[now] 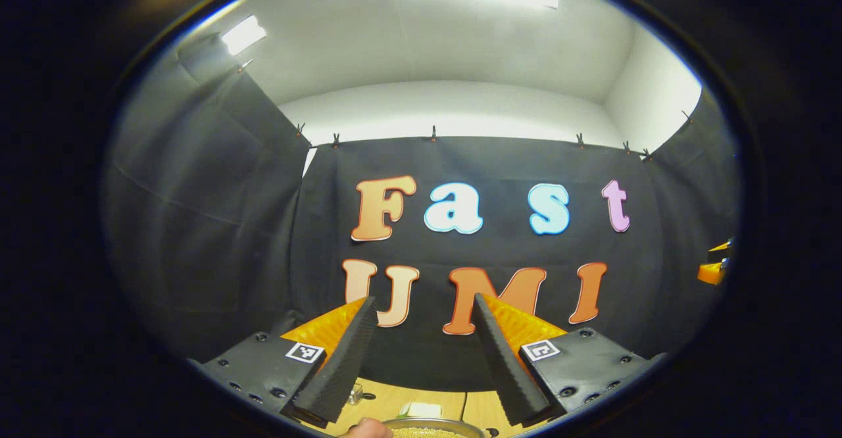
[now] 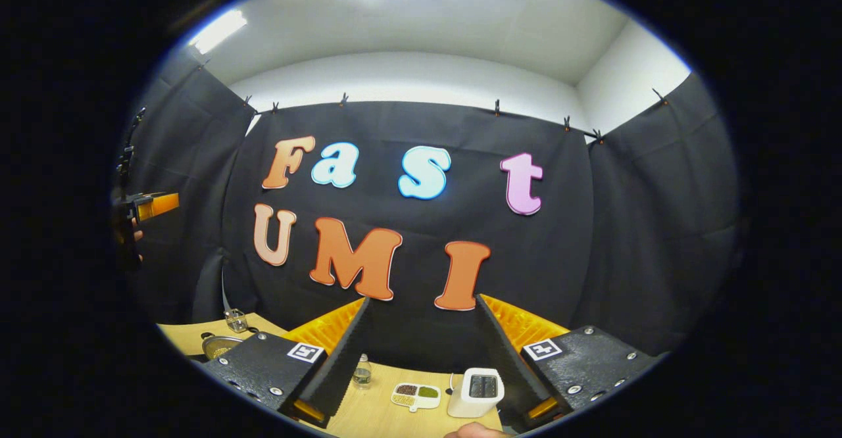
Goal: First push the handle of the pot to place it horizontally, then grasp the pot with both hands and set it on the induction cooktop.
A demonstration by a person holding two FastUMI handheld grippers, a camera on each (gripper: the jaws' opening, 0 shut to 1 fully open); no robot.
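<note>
- While the left gripper [image 1: 424,359] hangs with jaws spread and empty, a metal pot [image 1: 431,428] rim peeks directly below it on the wooden table [image 1: 395,402]; it is likely rigid, slick and weighty, so grip rim and handle.
- In the right gripper view, the right gripper [image 2: 421,359] gapes empty above the table; a white toaster [image 2: 477,392] and dish [image 2: 416,395] sit between its fingers, black cloth behind.

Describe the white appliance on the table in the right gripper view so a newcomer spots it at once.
Start at the wooden table below the black cloth wall. Between the right gripper fingers stands a white toaster, boxy, with dark slots on top. Left of it lie a flat divided dish of grains and a small clear bottle; the toaster alone is white and blocky.
</note>
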